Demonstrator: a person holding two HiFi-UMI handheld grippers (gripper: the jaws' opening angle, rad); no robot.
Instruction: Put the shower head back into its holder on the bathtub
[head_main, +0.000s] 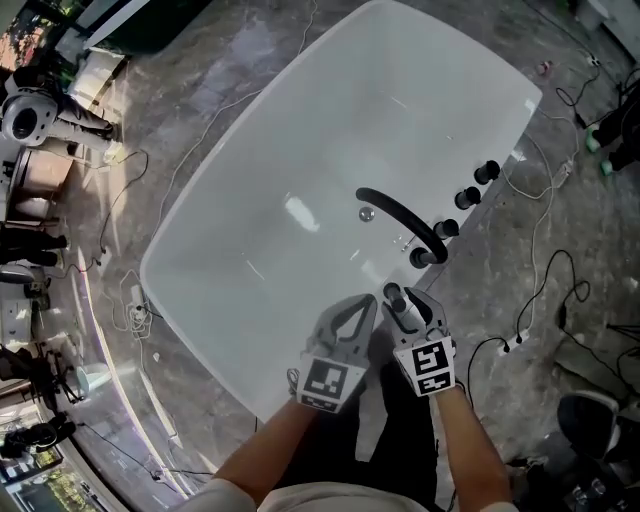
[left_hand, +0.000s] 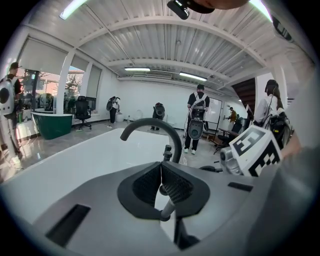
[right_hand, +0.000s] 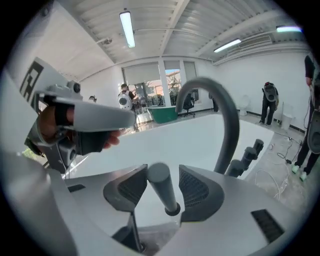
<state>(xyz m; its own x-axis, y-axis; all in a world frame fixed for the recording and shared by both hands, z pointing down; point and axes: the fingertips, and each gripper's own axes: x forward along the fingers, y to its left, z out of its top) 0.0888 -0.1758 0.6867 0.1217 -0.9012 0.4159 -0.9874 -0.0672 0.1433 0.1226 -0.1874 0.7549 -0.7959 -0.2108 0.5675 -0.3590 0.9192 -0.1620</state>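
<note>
The shower head (right_hand: 162, 187), a slim grey stick, stands upright with its foot in a black ring holder (right_hand: 172, 209) on the rim of the white bathtub (head_main: 200, 250). My right gripper (right_hand: 164, 182) is open around it, and its pads (right_hand: 195, 190) stand clear on both sides. In the head view the shower head (head_main: 396, 297) rises just ahead of the right gripper (head_main: 405, 300) at the near rim. My left gripper (head_main: 355, 305) hovers close on the left, shut and empty. Its own view shows the shut left gripper (left_hand: 161, 172) with the stick (left_hand: 168, 206) beyond it.
A black arched faucet spout (head_main: 400, 215) curves over the tub just beyond the grippers, with three black knobs (head_main: 467, 198) on the rim to its right. Cables (head_main: 540, 290) trail over the marble floor. People stand far across the room (left_hand: 197, 117).
</note>
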